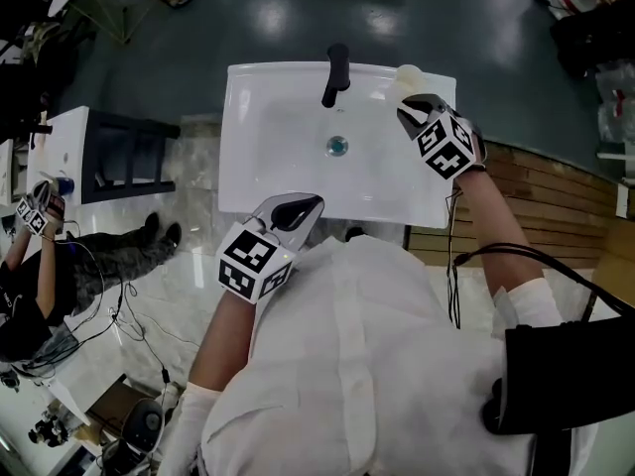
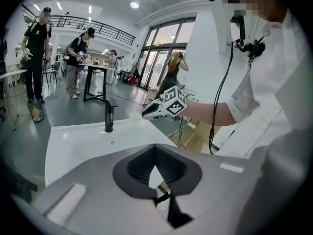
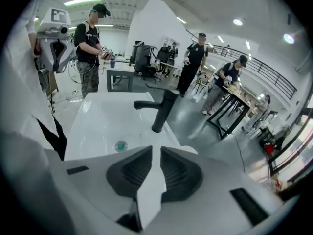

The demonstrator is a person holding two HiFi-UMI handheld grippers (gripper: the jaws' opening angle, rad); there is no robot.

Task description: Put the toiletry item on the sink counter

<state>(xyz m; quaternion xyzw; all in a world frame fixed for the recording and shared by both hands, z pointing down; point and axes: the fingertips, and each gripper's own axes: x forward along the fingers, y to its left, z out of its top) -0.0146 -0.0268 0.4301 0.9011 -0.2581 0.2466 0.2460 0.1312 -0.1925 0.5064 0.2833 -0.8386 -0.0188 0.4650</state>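
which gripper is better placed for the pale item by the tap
Right: the right gripper is beside the pale item at the sink's back corner; the left gripper is at the front edge.

Left hand-held gripper (image 2: 155,150), jaws together, above white sink (image 2: 78,141); black faucet (image 2: 108,115) beyond.

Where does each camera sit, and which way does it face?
Head view: on the person's head, looking down at the sink; left tool, right tool and arms show.
Left gripper view: on the left tool, looking across the sink at the right tool; its jaws show.
Right gripper view: on the right tool, facing the faucet; its jaws show.
All three share the faucet.
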